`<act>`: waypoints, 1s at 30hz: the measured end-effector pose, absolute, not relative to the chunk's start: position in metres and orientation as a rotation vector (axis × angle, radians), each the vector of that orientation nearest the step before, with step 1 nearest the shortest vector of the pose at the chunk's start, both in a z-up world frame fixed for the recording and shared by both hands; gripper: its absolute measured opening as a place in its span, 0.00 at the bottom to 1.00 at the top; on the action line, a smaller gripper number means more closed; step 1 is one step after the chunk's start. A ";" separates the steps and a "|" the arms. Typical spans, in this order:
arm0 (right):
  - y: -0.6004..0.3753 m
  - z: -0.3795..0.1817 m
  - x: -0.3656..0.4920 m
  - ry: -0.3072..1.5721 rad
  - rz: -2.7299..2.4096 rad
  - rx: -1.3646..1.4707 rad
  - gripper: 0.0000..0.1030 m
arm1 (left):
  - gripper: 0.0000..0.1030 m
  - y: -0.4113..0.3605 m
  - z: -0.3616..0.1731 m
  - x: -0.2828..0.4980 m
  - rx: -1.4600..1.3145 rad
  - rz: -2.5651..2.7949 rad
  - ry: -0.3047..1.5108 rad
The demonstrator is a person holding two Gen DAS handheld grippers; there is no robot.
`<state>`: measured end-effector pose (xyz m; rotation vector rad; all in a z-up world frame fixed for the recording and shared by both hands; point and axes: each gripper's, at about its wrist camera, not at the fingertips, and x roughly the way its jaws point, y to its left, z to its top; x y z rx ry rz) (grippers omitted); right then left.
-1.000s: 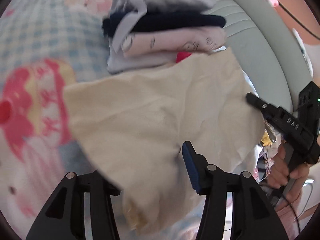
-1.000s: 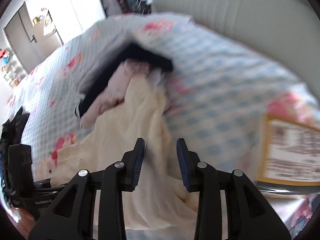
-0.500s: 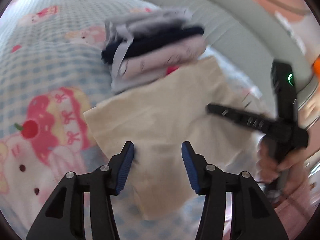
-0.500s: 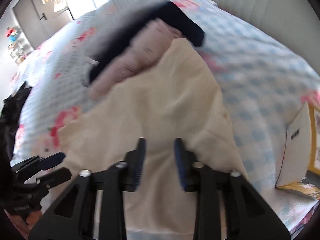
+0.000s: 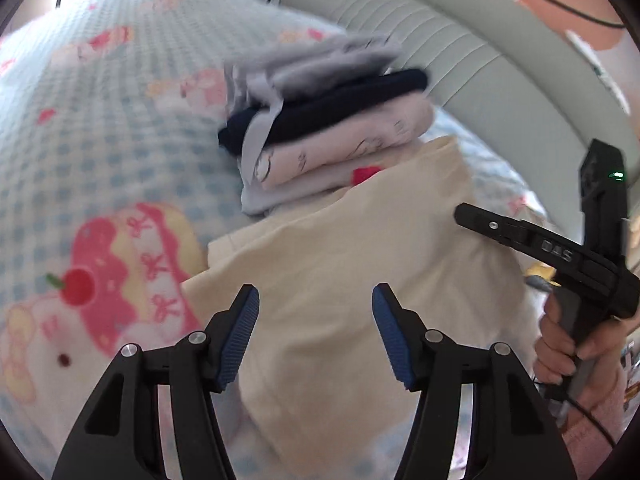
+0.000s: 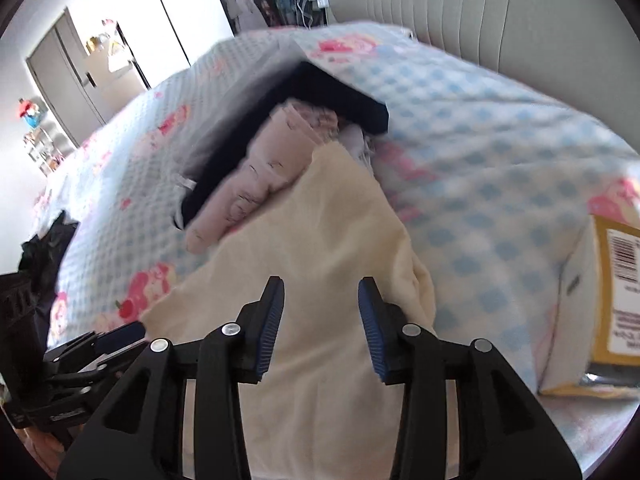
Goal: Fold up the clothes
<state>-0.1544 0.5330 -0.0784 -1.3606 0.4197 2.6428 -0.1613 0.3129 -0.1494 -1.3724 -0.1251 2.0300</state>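
Note:
A cream garment [image 5: 340, 248] [image 6: 320, 232] lies folded on the bed, its far edge against a stack of folded clothes [image 5: 332, 120] [image 6: 260, 168] in grey, navy, pink and white. My left gripper [image 5: 316, 300] hovers just over the cream garment's near part, its jaws opening and nothing pinched between the blue pads. My right gripper [image 6: 321, 292] stands over the same garment from the other side, its jaws opening too, with the pads clear of the cloth. Each gripper shows in the other's view: the right gripper [image 5: 520, 236] held by a hand [image 5: 560, 344], the left gripper [image 6: 112, 336] low at the left.
The bed cover [image 5: 100, 140] [image 6: 480, 160] is blue-checked with pink cartoon prints. A padded grey-green headboard [image 5: 460, 60] [image 6: 480, 12] runs behind the stack. A yellow-edged package [image 6: 616, 292] lies on the bed at the right. Dark clothing [image 6: 40, 248] sits at the far left.
The cream garment, lifted and draped over my left finger a second ago, now lies flat on the bed. Both grippers have let go; the right jaws narrowed, then spread apart again.

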 end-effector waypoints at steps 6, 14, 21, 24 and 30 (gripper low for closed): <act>0.543 -0.107 -0.153 0.396 2.598 -1.408 0.17 | 0.58 0.332 -0.193 -0.179 -1.494 1.992 -0.048; 0.521 -0.086 -0.145 0.305 2.596 -1.430 0.35 | 0.63 0.322 -0.180 -0.181 -1.536 1.987 -0.084; 0.493 -0.057 -0.148 0.326 2.657 -1.396 0.62 | 0.69 0.258 -0.118 -0.192 -1.436 2.153 0.030; 0.458 -0.041 -0.154 0.322 2.704 -1.367 0.72 | 0.71 0.204 -0.093 -0.208 -1.432 2.249 -0.008; 0.350 -0.015 -0.171 0.227 2.851 -1.375 0.78 | 0.75 0.107 -0.051 -0.220 -1.430 2.412 -0.095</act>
